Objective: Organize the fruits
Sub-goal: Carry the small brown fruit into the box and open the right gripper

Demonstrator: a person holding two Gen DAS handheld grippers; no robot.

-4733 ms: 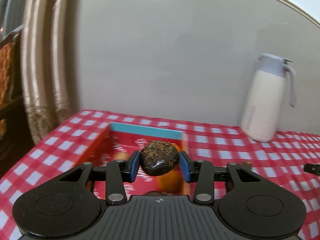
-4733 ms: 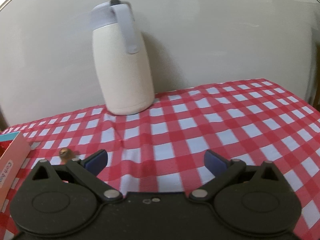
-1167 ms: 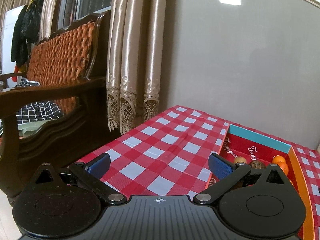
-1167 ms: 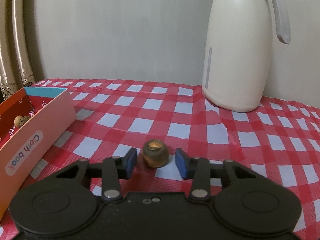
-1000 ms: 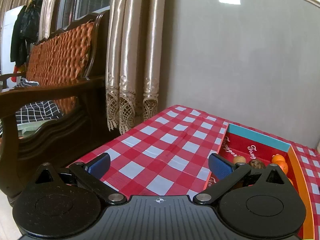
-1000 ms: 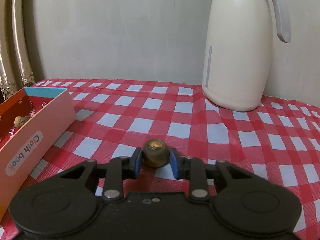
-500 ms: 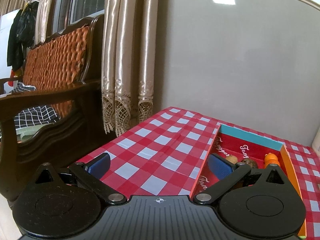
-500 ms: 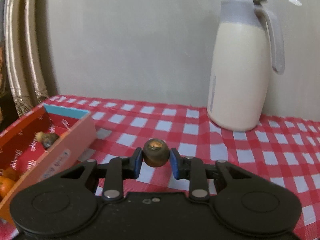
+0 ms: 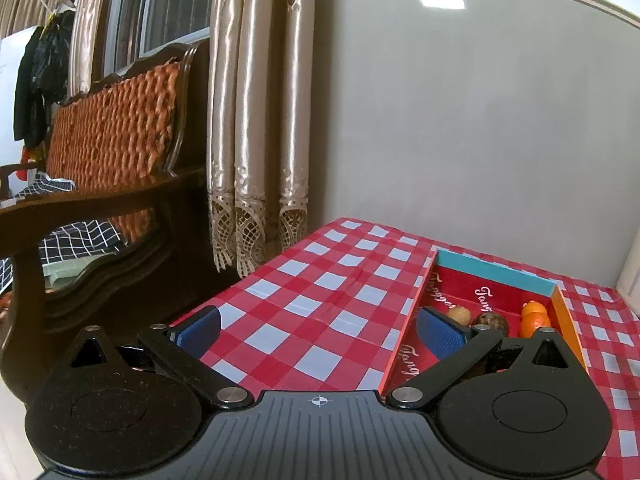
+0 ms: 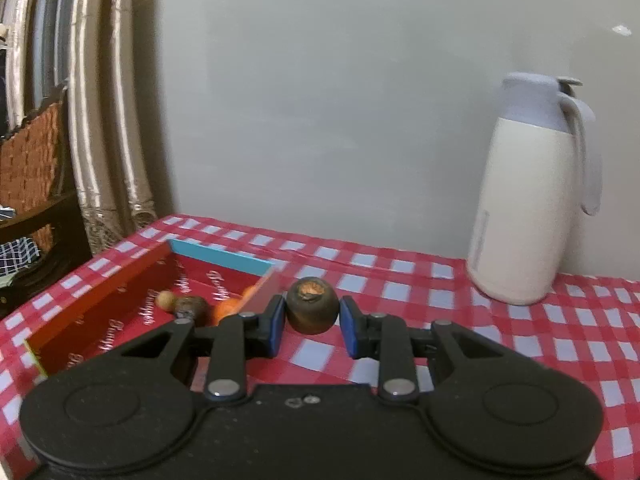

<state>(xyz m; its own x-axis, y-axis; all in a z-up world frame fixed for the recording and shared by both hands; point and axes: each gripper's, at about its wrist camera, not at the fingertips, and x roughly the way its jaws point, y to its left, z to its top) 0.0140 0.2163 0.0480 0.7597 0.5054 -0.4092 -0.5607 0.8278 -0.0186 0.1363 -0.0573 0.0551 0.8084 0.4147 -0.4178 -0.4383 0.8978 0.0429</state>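
My right gripper [image 10: 312, 322] is shut on a small dark brown round fruit [image 10: 312, 309] and holds it above the tablecloth, just right of the red box [image 10: 96, 312]. The box holds a tan fruit [image 10: 164, 300], a dark fruit [image 10: 191, 307] and orange fruits [image 10: 226, 309]. My left gripper [image 9: 318, 330] is open and empty, low over the table left of the box [image 9: 496, 282]. In the left wrist view the tan fruit [image 9: 459, 314], the dark fruit [image 9: 491, 322] and an orange fruit [image 9: 534, 314] lie in the box.
A red-and-white checked cloth [image 9: 320, 280] covers the table. A cream thermos jug [image 10: 528, 204] stands at the back right by the wall. Curtains [image 9: 252, 120] and a wooden sofa [image 9: 100, 168] lie beyond the table's left edge.
My right gripper closed on the brown fruit, lifted it off the cloth and carried it left toward the box. My left gripper shifted slightly and stayed open.
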